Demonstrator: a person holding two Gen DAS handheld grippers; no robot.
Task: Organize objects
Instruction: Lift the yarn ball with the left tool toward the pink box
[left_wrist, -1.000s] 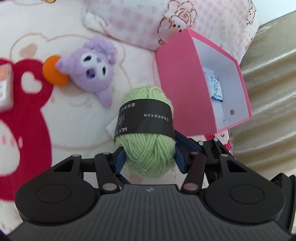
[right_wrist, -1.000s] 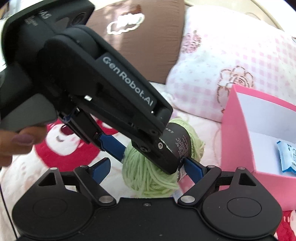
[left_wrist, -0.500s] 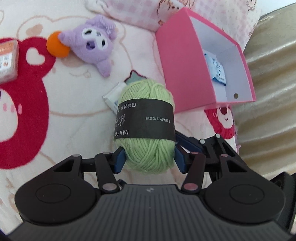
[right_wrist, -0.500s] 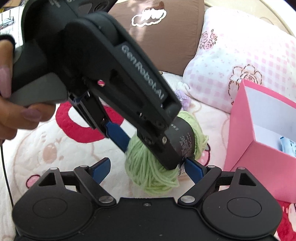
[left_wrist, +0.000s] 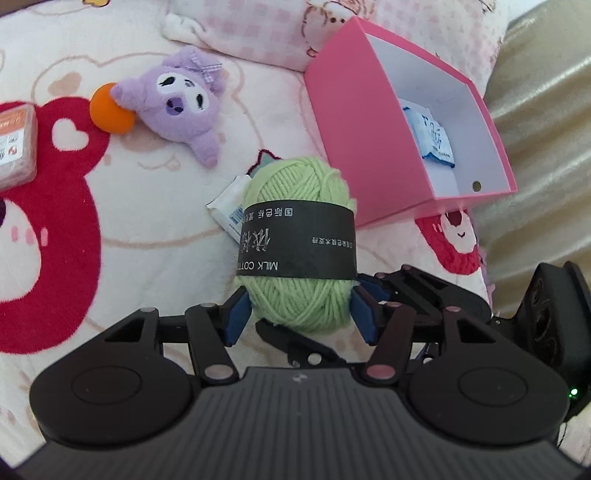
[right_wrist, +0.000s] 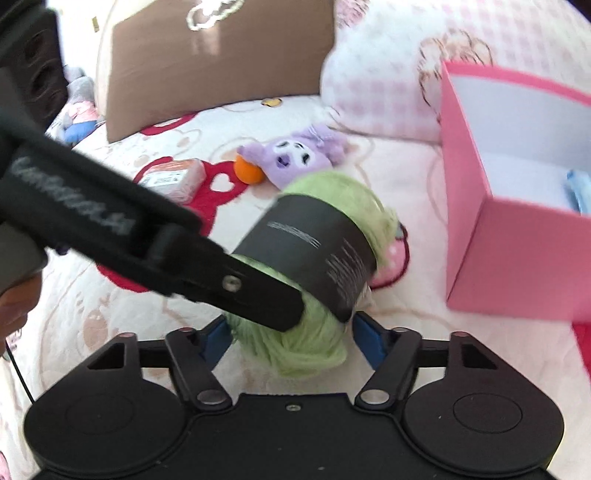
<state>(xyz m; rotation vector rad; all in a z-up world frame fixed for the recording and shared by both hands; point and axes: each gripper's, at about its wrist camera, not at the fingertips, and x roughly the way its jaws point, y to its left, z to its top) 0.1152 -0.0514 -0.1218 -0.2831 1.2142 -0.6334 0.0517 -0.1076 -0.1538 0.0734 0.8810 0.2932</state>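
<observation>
A green yarn ball (left_wrist: 295, 236) with a black paper band hangs above the bed, between the blue pads of my left gripper (left_wrist: 299, 319). The pads still touch its sides while the jaws are opening. My right gripper (right_wrist: 293, 332) comes at the same yarn ball (right_wrist: 314, 343) from the other side. Its jaws are closing around the ball's lower end, with the pads just off the wool. One of the left gripper's fingers (right_wrist: 258, 291) crosses in front of the ball in the right wrist view. The open pink box (left_wrist: 351, 122) stands just beyond, with a blue packet (left_wrist: 434, 142) inside.
On the bear-print blanket lie a purple plush toy (left_wrist: 177, 107), an orange ball (left_wrist: 110, 112), an orange-labelled pack (left_wrist: 16, 144) and a white packet (left_wrist: 229, 210) under the yarn. A brown cushion (right_wrist: 218, 55) and a pink checked pillow (right_wrist: 388, 74) lie behind. A hand grips the left tool.
The right gripper's jaws have narrowed from wide apart to close around the yarn, and that gripper has rolled and dipped. The left gripper has drifted a little, still with the yarn.
</observation>
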